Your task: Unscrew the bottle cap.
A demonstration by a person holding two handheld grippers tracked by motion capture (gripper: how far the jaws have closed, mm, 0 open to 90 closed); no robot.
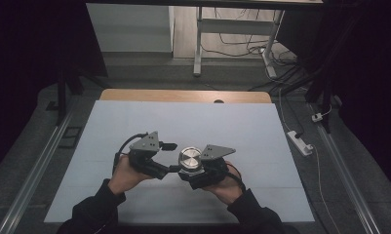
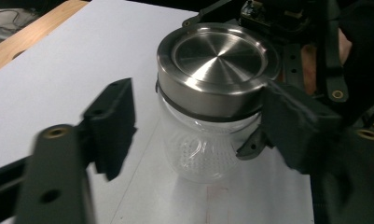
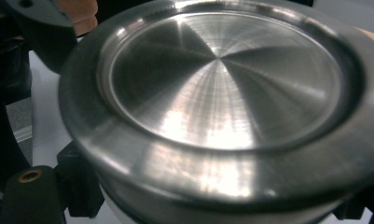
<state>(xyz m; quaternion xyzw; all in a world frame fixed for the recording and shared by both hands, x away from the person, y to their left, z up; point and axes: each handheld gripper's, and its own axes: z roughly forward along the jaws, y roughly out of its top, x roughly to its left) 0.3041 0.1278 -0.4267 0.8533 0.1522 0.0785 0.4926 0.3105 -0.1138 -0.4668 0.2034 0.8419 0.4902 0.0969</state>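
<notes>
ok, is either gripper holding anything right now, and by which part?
The right gripper holds the jar by its glass body, under the metal lid. The left gripper brackets the lid, one pad at its rim, not clamped.

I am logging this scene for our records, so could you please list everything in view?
Jar: one, clear glass, upright on the mat between the two grippers.
Lid: one, silver metal, on top of the jar.
Mat: one, white, covering most of the table.
Table: one, wooden, bare strip at the far edge.
Power strip: one, white, on the floor right of the table.
Left gripper: one, black, fingers either side of the lid.
Right gripper: one, black, shut on the jar.
Hands: two, dark sleeves, near edge.
</notes>
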